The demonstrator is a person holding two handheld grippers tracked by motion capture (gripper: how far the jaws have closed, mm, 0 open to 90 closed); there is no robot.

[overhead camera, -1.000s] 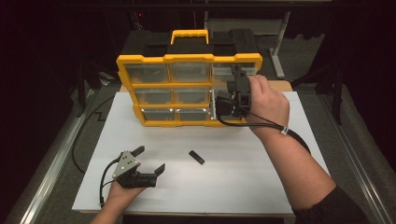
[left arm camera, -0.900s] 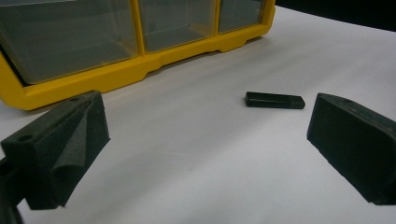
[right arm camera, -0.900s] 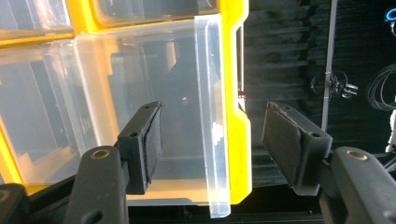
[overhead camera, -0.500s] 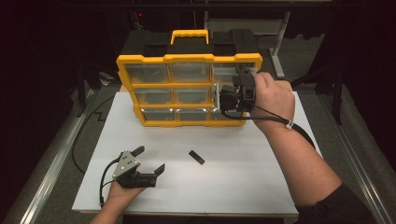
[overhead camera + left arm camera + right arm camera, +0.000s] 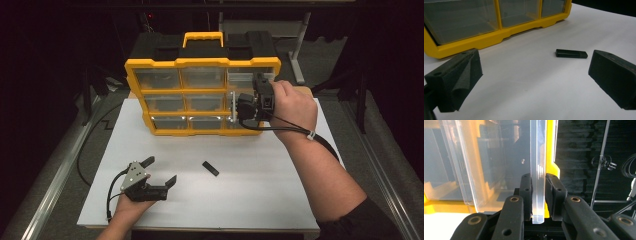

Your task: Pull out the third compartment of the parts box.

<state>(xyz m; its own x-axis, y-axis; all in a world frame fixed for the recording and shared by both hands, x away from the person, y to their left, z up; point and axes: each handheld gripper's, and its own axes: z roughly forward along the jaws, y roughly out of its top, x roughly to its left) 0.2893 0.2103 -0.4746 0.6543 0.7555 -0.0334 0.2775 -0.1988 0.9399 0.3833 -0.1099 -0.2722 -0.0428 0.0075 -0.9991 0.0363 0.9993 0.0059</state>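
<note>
Black two-jaw gripper (image 5: 159,172) — grey three-cornered plate, trailing black cable — dark short sleeve (image 5: 361,220).

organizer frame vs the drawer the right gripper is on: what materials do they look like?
Organizer frame: likely moulded plastic, opaque yellow with a slight sheen; rounded moulded edges show in the left gripper view.
Drawer: clear rigid plastic, glossy; you can see through it, and its edge catches light. The right gripper has just closed on its front lip.
</note>
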